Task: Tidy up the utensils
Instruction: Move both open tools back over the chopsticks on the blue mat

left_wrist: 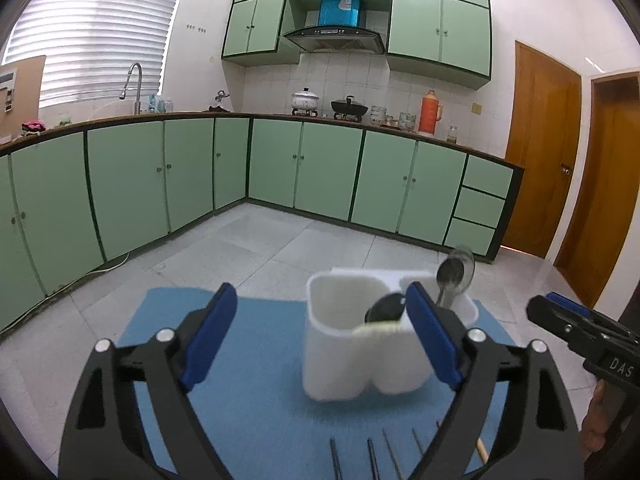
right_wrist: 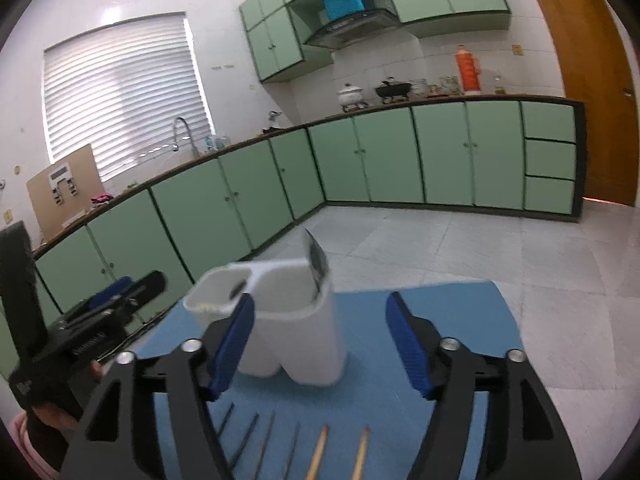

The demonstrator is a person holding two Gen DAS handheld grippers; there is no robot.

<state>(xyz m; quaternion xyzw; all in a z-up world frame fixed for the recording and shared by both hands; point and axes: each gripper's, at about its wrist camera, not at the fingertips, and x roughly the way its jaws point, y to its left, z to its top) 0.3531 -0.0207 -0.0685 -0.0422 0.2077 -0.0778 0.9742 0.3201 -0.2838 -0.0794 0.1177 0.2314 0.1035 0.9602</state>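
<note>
1. Nearest our cameras lie the chopsticks, on the blue mat [left_wrist: 256, 408] on the camera side of the white holder [left_wrist: 360, 344]: four dark chopsticks [right_wrist: 256, 436] side by side and, just beside them, two wooden chopsticks [right_wrist: 340, 452].
2. Our left gripper [left_wrist: 320, 336] has its blue pads spread wide with nothing between them; the holder stands beyond the pads, slightly toward the right one.
3. Our right gripper [right_wrist: 320, 340] is likewise spread wide and empty, the holder showing beyond its left pad.
4. Inside the holder we see a dark spoon [left_wrist: 386, 307] in the middle section and metal spoons [left_wrist: 454, 274] leaning up out of the section farthest to the left gripper's right; the section on the other side looks empty.
5. We judge that the spoons are sorted and the chopsticks are next.
6. To do it well, we should lower one gripper to the chopsticks in front of the holder, line its pads across the sticks rather than along them, and close on a matched pair near the middle so they do not pivot.
7. We should carry them tips down into the empty section, keeping clear of the leaning spoons, and keep the other gripper beside the holder in case it tips.
</note>
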